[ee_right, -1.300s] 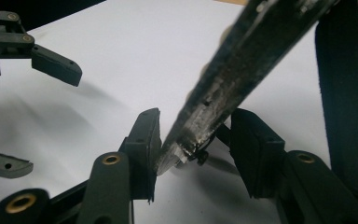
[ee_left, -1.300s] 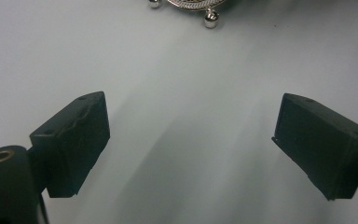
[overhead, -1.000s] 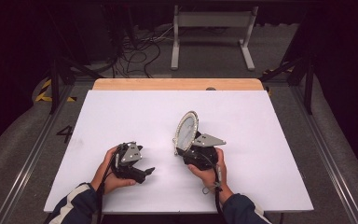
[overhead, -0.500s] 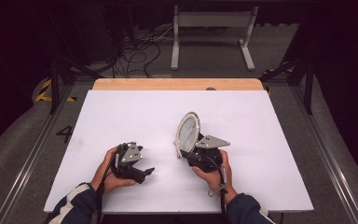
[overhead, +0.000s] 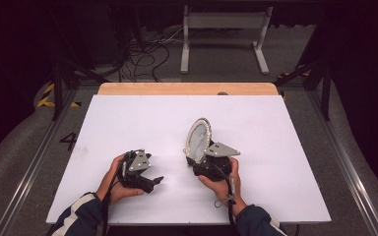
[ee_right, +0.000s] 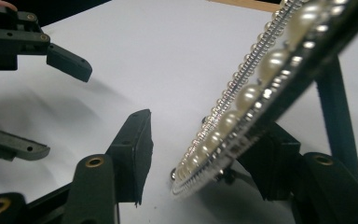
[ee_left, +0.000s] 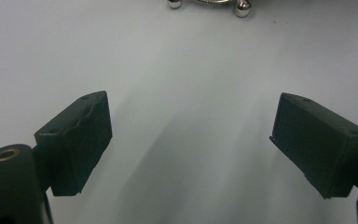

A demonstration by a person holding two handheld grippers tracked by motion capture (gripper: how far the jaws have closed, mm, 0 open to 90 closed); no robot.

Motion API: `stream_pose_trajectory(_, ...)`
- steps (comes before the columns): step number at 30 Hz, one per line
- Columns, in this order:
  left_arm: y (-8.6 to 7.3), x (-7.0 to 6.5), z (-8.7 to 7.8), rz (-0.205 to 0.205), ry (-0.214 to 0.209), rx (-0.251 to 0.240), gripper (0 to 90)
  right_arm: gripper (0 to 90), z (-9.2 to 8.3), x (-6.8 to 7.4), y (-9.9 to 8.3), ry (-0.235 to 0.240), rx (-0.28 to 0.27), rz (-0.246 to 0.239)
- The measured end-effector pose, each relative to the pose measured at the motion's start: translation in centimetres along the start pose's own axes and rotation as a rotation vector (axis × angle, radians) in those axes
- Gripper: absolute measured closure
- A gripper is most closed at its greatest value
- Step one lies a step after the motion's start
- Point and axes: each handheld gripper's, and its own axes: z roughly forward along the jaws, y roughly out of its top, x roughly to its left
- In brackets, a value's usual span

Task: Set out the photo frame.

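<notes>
At about seven o'clock on the white counter, the left hand-held gripper rests low with its jaws spread wide and nothing between them; in the left gripper view only bare counter lies between its pads, with the small ball feet of the mirror's base at twelve o'clock. Compared with the earlier high views it has not shifted.

Toward the middle, at roughly five o'clock from the counter's centre, the oval pearl-rimmed mirror stands upright on its edge, just beyond the right hand-held gripper. Its jaws have just been opening: in the right gripper view the left pad stands clear of the beaded rim, a gap of counter showing between them, though the frame is between the jaws and close against the far jaw. So the right hand-held gripper is released rather than clamped.

I judge that the mirror is being set down to stand alone; if its stand is not seated, it could tip once the jaws back away.
</notes>
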Motion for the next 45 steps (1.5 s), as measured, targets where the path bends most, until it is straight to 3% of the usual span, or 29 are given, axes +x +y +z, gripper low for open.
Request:
stream_pose_trajectory(3,0.0,-0.1,0.1,0.010,-0.005,0.004,12.8,47.5,0.4,0.1,-0.1,-0.007,0.001,0.012)
stream_pose_trajectory(10,0.1,-0.2,0.2,0.015,-0.011,0.007,13.3,61.5,0.2,-0.5,-0.2,-0.007,-0.003,0.037)
stream_pose_trajectory(18,0.1,-0.2,0.1,0.016,-0.010,0.005,13.2,64.0,-0.1,-1.4,-0.2,0.064,0.013,0.055)
stream_pose_trajectory(23,0.1,-0.1,0.1,0.018,-0.019,-0.002,13.2,64.8,-0.4,-1.6,-0.2,0.085,0.029,0.045)
stream_pose_trajectory(29,0.2,-0.1,0.0,0.009,-0.028,-0.013,13.1,65.9,-1.0,-1.7,-0.3,0.086,0.052,0.007)
stream_pose_trajectory(39,0.8,0.1,0.6,-0.001,-0.032,-0.026,12.8,66.7,-1.6,-1.7,-0.2,0.075,0.052,-0.018)
stream_pose_trajectory(42,1.5,0.5,1.1,-0.021,-0.025,-0.042,13.9,64.7,-1.9,-1.7,-0.1,0.064,0.036,-0.019)
stream_pose_trajectory(45,2.3,1.0,1.7,-0.055,-0.053,-0.056,15.3,63.6,-2.4,-1.7,0.1,0.056,0.014,-0.017)
